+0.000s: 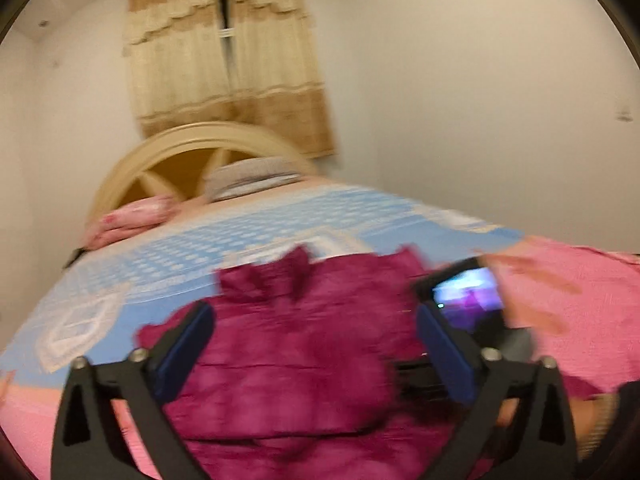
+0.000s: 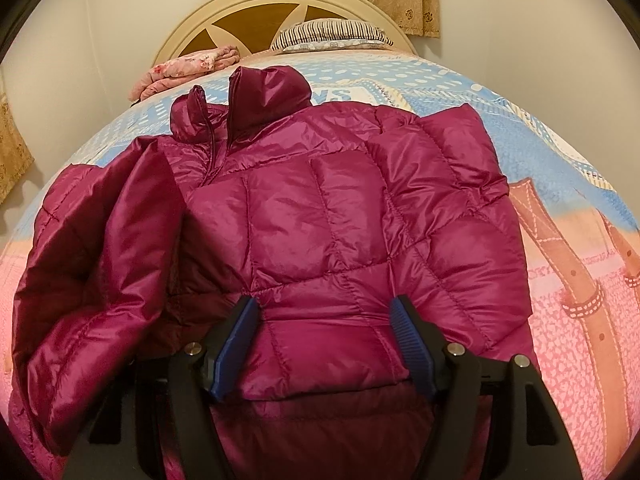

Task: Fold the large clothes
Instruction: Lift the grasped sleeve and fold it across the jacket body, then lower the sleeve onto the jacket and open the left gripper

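Warm, dim indoor light. Left wrist view smeared by motion blur throughout. Right wrist view sharp; sheen on jacket [image 2: 320, 216]. Fisheye bends edges, corners black.

Left gripper [image 1: 316, 336] with jaws spread wide, nothing between its blue pads [image 1: 448, 356], above a magenta padded jacket [image 1: 288, 360] on a blue-and-pink bedspread [image 1: 248, 232]. Right gripper's [image 1: 472, 300] lit screen at right. Behind: arched headboard [image 1: 160, 152], pillows, beige curtains [image 1: 224, 64]. Blurred.
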